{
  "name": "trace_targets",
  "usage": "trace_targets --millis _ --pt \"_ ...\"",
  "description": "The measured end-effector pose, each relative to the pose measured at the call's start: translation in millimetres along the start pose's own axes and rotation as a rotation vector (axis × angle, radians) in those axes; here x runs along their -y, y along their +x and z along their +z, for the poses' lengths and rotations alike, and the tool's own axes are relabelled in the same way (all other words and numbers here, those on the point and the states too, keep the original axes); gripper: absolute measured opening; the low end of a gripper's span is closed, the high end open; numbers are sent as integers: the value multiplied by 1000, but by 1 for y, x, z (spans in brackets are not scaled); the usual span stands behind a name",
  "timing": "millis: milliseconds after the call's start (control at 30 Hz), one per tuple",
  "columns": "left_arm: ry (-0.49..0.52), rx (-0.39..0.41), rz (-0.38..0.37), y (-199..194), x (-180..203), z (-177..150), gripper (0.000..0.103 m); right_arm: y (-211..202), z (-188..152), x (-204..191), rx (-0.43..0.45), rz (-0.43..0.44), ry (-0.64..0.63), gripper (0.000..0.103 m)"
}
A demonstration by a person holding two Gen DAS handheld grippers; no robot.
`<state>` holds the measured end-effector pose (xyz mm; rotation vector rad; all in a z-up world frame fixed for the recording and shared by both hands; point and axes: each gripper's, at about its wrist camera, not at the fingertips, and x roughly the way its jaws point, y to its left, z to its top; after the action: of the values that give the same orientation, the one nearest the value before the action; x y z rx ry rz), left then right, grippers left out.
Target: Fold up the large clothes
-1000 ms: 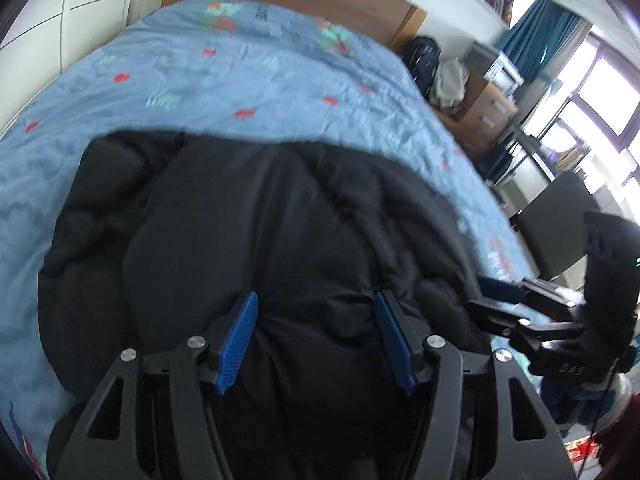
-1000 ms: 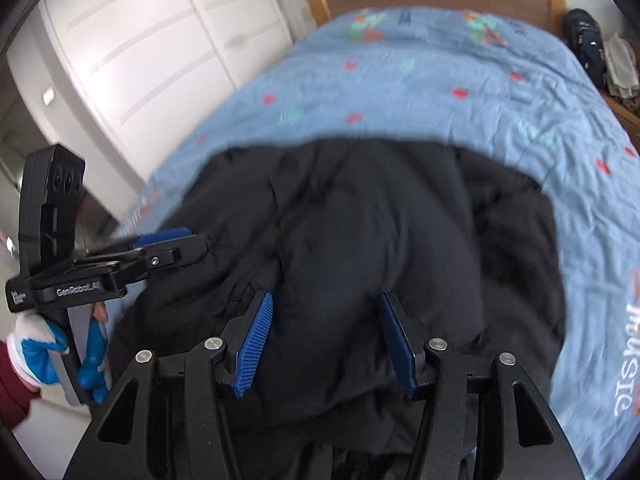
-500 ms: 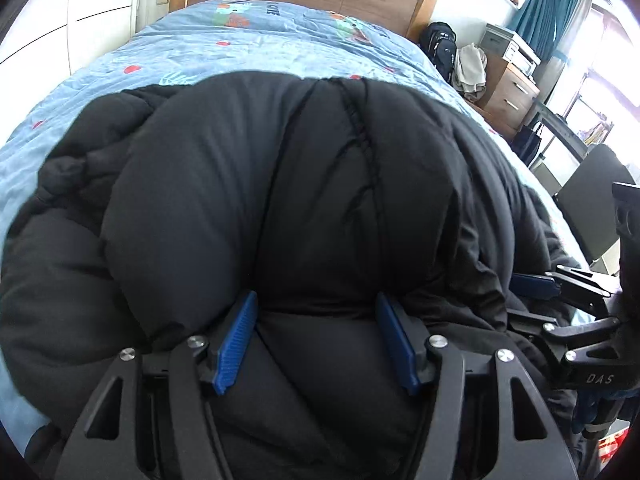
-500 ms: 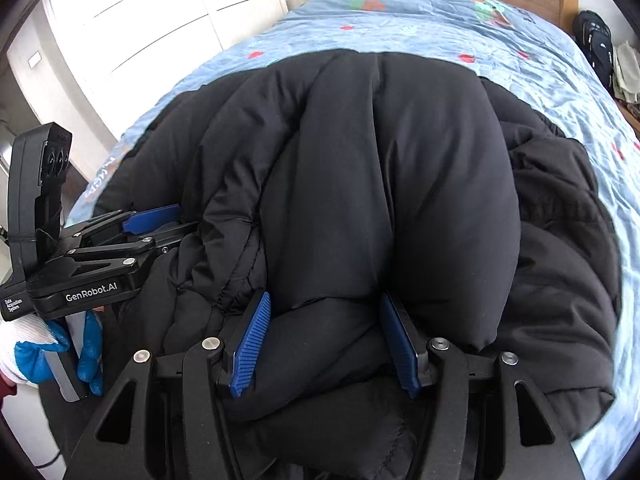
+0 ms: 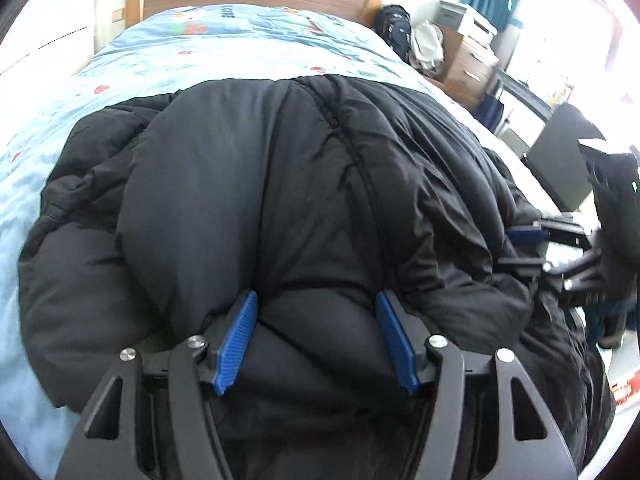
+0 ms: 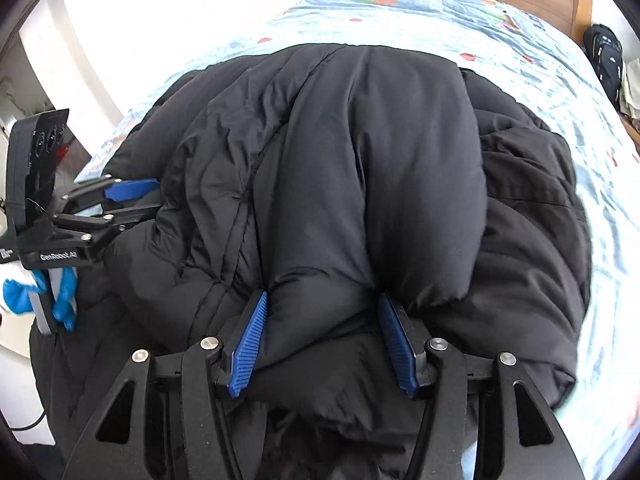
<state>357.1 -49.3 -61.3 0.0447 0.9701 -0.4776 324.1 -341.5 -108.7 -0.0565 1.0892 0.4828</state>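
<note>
Black puffer jacket (image 5: 248,200) lies in a thick folded heap on the bed (image 5: 224,44), over the light blue printed cover, near the foot end.

Left tool (image 5: 316,336): blue pads pinch a fat roll of the jacket's near edge between them; the padding bulges out on both sides of the pads, so it is gripping the jacket. Right tool (image 6: 324,336): same picture, its pads closed on another padded roll of the near edge. Each tool shows in the other's view, off to the side of the heap, so the two grips sit spaced along the same edge.

Likely reason for the twin grip: a bulky coat sags and twists if carried by one point; two holds keep the edge straight while the layer goes over.

Judgement: fold is mid-way, upper layer being laid onto the lower. Jacket is springy and slippery; it will probably puff back once let go, so pressing flat may be needed.

A gloved hand (image 6: 24,292) holds the left tool's handle.
</note>
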Motion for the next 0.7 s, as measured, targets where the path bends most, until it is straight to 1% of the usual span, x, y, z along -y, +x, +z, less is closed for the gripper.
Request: trace_targets --millis 133,200,300,367,433,567,633,700 --pt "23 -21 -3 -21 2 14 61 -21 9 -9 -4 -25 -25 59" --pt "21 1 0 -36 -1 21 61 -36 14 -13 19 -29 -37 60" --pt "24 60 8 -56 -3 37 61 -55 29 -23 68 -32 -76 60" --pt "21 84 14 -58 -5 47 63 -60 38 -25 96 -27 -82 60" --pt "13 99 18 -53 -6 56 65 -57 50 -29 120 -20 -85 61" --pt "-22 99 62 -25 -7 66 65 -41 65 -31 141 -54 -100 61" --pt "-28 72 99 -4 -12 63 65 -25 71 -23 119 -45 -59 61" --pt "-20 39 128 16 -15 56 67 -2 64 -14 74 -49 -29 62"
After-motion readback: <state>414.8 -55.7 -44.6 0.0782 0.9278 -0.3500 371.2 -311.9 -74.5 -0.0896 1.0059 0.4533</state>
